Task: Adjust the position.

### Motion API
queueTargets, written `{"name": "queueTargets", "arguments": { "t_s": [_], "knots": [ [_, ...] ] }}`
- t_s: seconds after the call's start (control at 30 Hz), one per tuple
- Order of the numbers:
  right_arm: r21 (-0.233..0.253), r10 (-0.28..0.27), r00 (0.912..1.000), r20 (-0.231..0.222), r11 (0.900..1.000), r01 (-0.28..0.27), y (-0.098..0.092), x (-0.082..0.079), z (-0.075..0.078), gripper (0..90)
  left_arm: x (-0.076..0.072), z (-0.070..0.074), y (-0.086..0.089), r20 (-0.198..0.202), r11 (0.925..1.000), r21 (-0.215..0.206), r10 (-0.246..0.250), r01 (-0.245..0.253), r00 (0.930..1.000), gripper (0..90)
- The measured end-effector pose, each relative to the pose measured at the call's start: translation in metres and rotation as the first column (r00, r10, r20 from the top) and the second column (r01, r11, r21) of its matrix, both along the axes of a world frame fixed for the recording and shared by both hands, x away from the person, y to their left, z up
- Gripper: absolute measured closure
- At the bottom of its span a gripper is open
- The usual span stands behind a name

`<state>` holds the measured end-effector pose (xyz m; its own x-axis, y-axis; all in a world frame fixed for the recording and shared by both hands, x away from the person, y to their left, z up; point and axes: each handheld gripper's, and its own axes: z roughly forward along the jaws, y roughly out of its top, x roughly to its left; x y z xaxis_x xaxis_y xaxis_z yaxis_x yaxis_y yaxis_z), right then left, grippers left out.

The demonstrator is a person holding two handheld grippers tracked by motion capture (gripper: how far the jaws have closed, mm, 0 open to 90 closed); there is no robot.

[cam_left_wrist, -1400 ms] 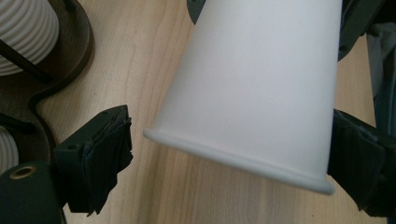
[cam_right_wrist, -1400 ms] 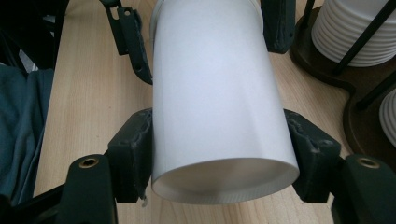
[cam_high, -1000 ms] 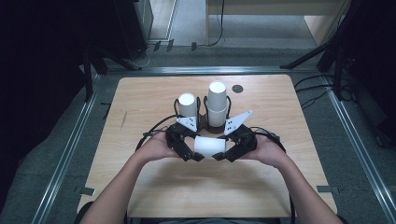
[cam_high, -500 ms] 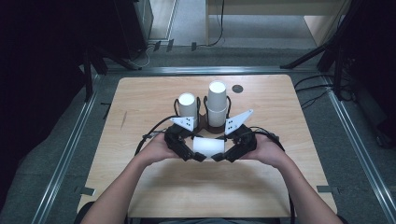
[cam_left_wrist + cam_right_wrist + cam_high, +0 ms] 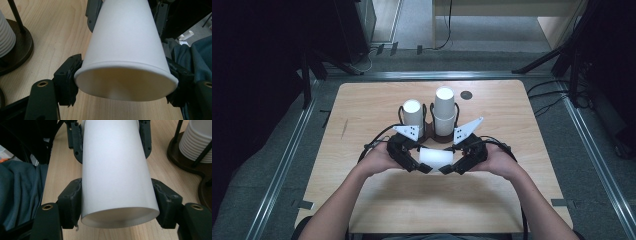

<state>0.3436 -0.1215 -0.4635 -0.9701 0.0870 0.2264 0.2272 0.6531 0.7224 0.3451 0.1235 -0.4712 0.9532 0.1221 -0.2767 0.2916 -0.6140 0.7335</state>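
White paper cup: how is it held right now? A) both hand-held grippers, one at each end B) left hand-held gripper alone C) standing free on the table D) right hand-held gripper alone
A: the white paper cup lies sideways between the left hand-held gripper and the right hand-held gripper, and each gripper view shows its own jaws closed on one end.

We see two black handheld grippers, left gripper [image 5: 426,168] & right gripper [image 5: 446,170], w/ matte black jaws ending in thick, rough-edged rubbery pads [image 5: 68,80]. Brass-coloured screw eyelets [image 5: 42,83] sit in the jaw arms; small dark screws dot the grey brackets further up. Each carries a white three-cornered plate [image 5: 408,131] w/ black dots on top. Black cables [image 5: 374,142] loop off both. Forearms are bare, no sleeves; dark teal clothing [image 5: 17,195] on the person.
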Motion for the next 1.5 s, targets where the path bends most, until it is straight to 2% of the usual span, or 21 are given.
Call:
{"name": "queueTargets", "arguments": {
  "t_s": [0.23,0.33,0.4,0.47,0.57,0.67,0.73,0.9,1.03,1.3,1.4,1.5],
  "knots": [
    [-0.024,-0.033,0.9994,0.009,0.999,0.033,-0.004,0.002,0.001,27.8,0.001,0.004,0.003,0.0,0.9997,0.013,0.02,-0.02,0.9998,26.6],
    [-0.032,-0.044,0.9988,0.02,0.999,0.044,-0.005,0.002,0.001,26.2,0.001,0.005,0.004,0.011,0.9988,0.039,0.031,-0.031,0.9995,26.6],
    [-0.044,-0.048,0.9985,0.027,0.998,0.049,-0.005,0.002,0.0,25.9,0.002,0.007,0.006,0.018,0.9982,0.042,0.042,-0.042,0.999,26.5],
    [-0.058,-0.053,0.9977,0.043,0.997,0.055,-0.005,0.002,-0.001,25.9,0.001,0.01,0.007,0.042,0.996,0.065,0.057,-0.06,0.9975,26.4],
    [-0.067,-0.059,0.9973,0.044,0.996,0.062,-0.005,0.002,-0.002,26.0,0.001,0.015,0.01,0.043,0.9958,0.067,0.06,-0.063,0.9973,26.3],
    [-0.066,-0.061,0.9966,0.056,0.996,0.065,-0.006,0.003,-0.003,25.9,0.002,0.018,0.012,0.045,0.9935,0.086,0.071,-0.074,0.9965,26.3],
    [-0.069,-0.065,0.996,0.062,0.995,0.069,-0.006,0.003,-0.003,25.8,0.003,0.019,0.013,0.034,0.9926,0.087,0.082,-0.084,0.9961,26.3],
    [-0.077,-0.061,0.9959,0.067,0.995,0.066,-0.006,0.003,-0.004,26.1,0.007,0.024,0.013,0.032,0.9901,0.113,0.081,-0.084,0.9962,26.3],
    [-0.075,-0.064,0.9941,0.087,0.995,0.071,-0.005,0.004,-0.004,26.1,0.01,0.027,0.011,0.037,0.9857,0.15,0.071,-0.076,0.9968,26.3],
    [-0.079,-0.077,0.991,0.11,0.993,0.086,-0.004,0.004,-0.004,25.5,0.015,0.026,0.003,0.031,0.9722,0.229,0.044,-0.05,0.9985,26.3],
    [-0.076,-0.075,0.9909,0.111,0.994,0.084,-0.004,0.005,-0.004,25.5,0.017,0.024,-0.001,0.023,0.9594,0.28,0.026,-0.031,0.9994,26.3],
    [-0.077,-0.082,0.9907,0.109,0.993,0.09,-0.004,0.005,-0.004,25.5,0.02,0.024,-0.007,0.014,0.943,0.333,-0.001,-0.004,0.9999,26.3]
  ]
}}
